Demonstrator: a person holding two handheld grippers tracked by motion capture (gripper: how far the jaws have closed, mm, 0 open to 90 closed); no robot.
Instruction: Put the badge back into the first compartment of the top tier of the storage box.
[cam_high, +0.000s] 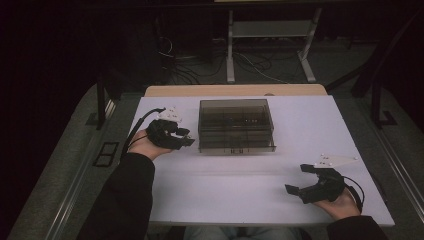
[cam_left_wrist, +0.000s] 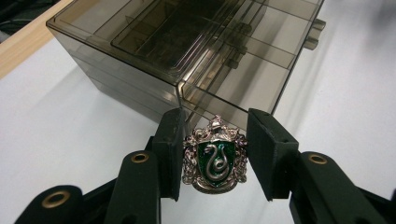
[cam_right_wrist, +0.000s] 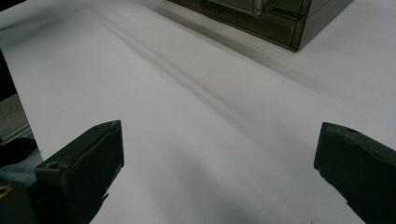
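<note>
A smoky see-through plastic drawer box (cam_high: 236, 125) stands mid-table, toward the far side. My left gripper (cam_high: 184, 138) sits just left of the box's near-left corner. In the left gripper view its jaws are shut on a silver crest badge (cam_left_wrist: 215, 156) with a green shield and a snake, held right in front of the box (cam_left_wrist: 196, 42) corner. My right gripper (cam_high: 301, 179) rests near the table's front right, jaws wide open with nothing between them. The right gripper view looks across bare white tabletop (cam_right_wrist: 187, 102) toward the box (cam_right_wrist: 271, 18).
The white tabletop (cam_high: 240, 185) has a wooden strip (cam_high: 235, 90) along its far edge. Beyond it stand a metal table frame (cam_high: 270, 45) and loose cables on the floor. Dark rails run along both sides of the table.
</note>
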